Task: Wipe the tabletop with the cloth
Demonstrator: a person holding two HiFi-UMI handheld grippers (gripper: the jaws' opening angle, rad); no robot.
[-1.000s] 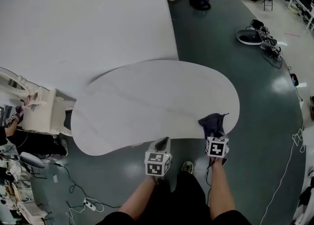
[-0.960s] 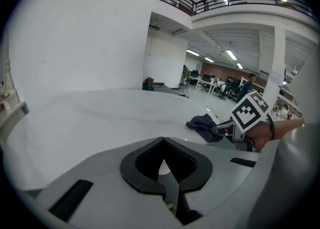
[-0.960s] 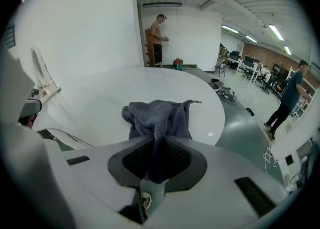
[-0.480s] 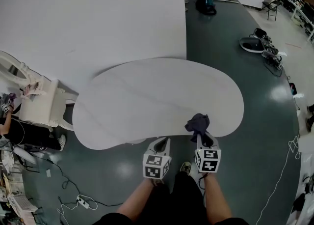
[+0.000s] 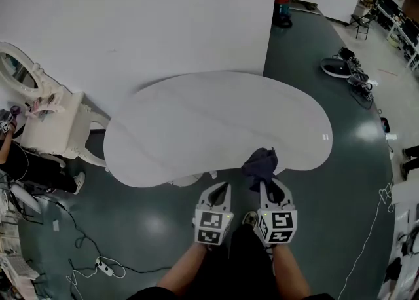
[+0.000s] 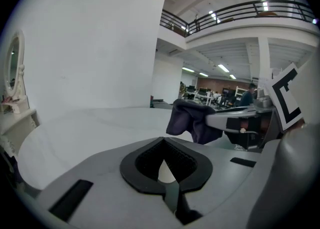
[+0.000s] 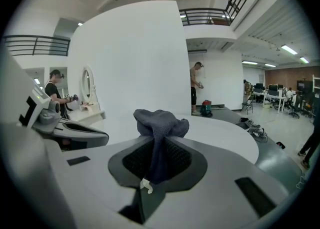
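cloth (image 5: 260, 163): dark blue-grey, bunched, pinched by right gripper (image 5: 270, 190) | at near edge of white kidney-shaped tabletop (image 5: 216, 122)

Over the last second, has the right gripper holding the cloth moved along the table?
Yes. The right gripper, shut on the cloth, slid left along the table's near edge, away from its right end.

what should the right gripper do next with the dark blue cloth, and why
Probably lower the right gripper and push it forward, so the bunched dark blue cloth presses onto the white kidney-shaped tabletop. The cloth is clamped in its jaws at the table's near edge, standing up in a bunch, and nearly all the surface lies ahead. The left gripper is shut and empty beside it.
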